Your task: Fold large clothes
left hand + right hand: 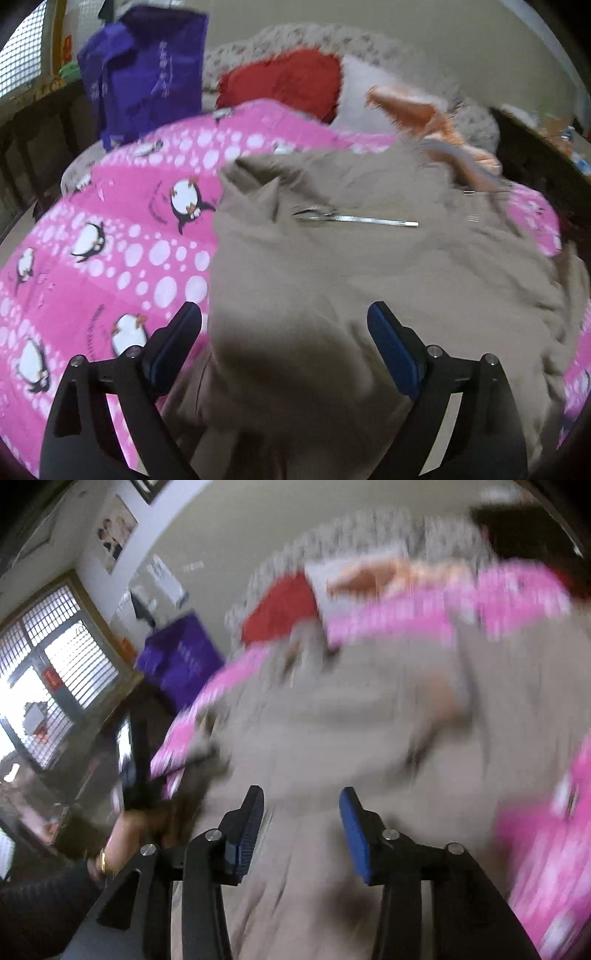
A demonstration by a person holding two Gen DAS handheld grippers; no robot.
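A large beige garment (332, 288) with a metal zipper (354, 219) lies crumpled on a pink penguin-print blanket (110, 258). My left gripper (284, 317) is open wide just over the garment's near left edge. Its left finger is above the blanket and its right finger is above the cloth. The right wrist view is blurred. There my right gripper (303, 801) stands open over the beige garment (351, 731), and its blue pads (354, 830) are clear of the cloth. A person's hand (129, 827) with a gold bracelet holds the other gripper at the left.
Behind the blanket lie a red cushion (284, 81), a white pillow (362, 96) and an orange cloth (424, 110). A purple bag (144, 74) stands at the back left. A dark wooden frame (29, 122) runs along the left, and a window (48, 672) is beyond it.
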